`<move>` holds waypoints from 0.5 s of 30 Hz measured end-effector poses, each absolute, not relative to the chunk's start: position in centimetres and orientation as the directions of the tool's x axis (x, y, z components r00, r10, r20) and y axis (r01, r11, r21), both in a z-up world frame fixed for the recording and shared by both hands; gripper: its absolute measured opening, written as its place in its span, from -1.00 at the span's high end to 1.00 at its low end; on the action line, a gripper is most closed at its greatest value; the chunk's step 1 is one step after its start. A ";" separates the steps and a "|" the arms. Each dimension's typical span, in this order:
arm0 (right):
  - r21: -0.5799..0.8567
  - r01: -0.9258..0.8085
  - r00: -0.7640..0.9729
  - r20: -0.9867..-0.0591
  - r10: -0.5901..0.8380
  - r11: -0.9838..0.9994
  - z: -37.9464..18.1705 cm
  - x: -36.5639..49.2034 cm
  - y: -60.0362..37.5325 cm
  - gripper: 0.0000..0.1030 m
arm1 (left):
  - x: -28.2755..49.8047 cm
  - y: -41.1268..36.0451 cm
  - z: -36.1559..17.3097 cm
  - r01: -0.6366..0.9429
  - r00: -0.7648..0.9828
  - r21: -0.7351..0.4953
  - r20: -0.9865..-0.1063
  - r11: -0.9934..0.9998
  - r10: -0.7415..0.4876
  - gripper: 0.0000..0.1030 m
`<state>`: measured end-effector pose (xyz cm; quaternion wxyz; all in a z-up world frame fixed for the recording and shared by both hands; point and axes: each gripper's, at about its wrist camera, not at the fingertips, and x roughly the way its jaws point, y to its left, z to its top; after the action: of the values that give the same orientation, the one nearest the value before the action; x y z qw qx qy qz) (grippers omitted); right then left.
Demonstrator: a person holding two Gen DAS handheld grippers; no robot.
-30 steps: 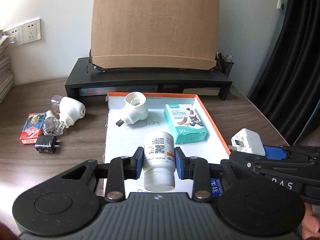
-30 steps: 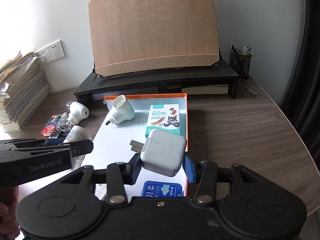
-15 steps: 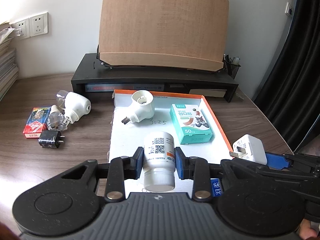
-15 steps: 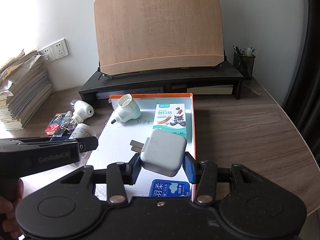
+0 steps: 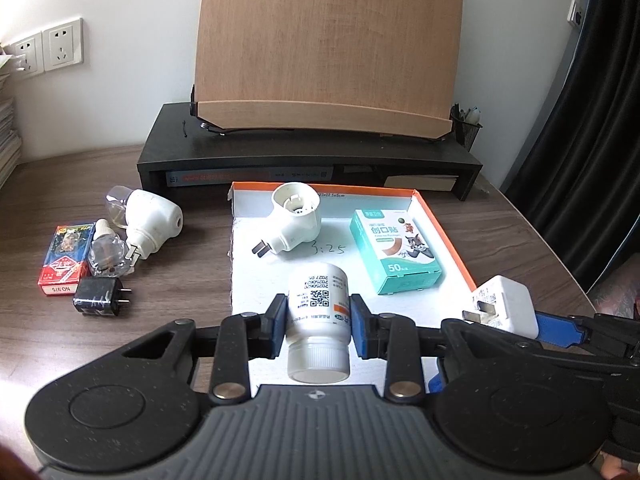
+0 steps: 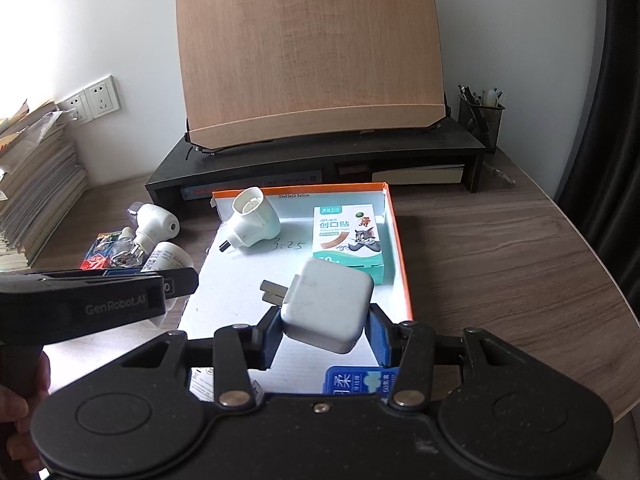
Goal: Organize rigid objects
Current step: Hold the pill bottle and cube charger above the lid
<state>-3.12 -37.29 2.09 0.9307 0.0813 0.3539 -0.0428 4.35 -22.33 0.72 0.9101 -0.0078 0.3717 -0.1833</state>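
Observation:
My left gripper point(image 5: 318, 326) is shut on a white pill bottle point(image 5: 318, 312), cap toward the camera, above the near part of the orange-rimmed tray point(image 5: 448, 236). My right gripper point(image 6: 324, 334) is shut on a white square charger point(image 6: 326, 306) with its prongs pointing left, also over the tray point(image 6: 402, 264). In the tray lie a white plug-in socket adapter point(image 5: 294, 220) and a teal bandage box point(image 5: 394, 254). The charger point(image 5: 502, 306) shows at the right in the left wrist view. The bottle point(image 6: 168, 258) shows at the left in the right wrist view.
Left of the tray lie a white plug-in diffuser point(image 5: 150, 222), a small clear bottle point(image 5: 104, 254), a red card box point(image 5: 64, 266) and a black charger point(image 5: 100, 302). A black monitor riser point(image 5: 308, 160) with a wooden board stands behind. A blue packet point(image 6: 354, 382) lies near the tray's front.
Both grippers have drifted slightly across the tray with their objects still held; the view of the desk has shifted a little to the right.

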 end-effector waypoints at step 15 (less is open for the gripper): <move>0.109 0.156 0.727 -0.686 -0.039 0.982 1.6 -1.6 -36.3 -0.07 | 5.9 -21.6 -0.2 0.344 0.630 -0.161 -0.691 0.925 -0.354 0.36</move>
<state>-1.63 -36.26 1.64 0.9258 0.0797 0.3657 -0.0525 5.87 -21.62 -0.20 0.9028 -0.0069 0.3841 -0.1933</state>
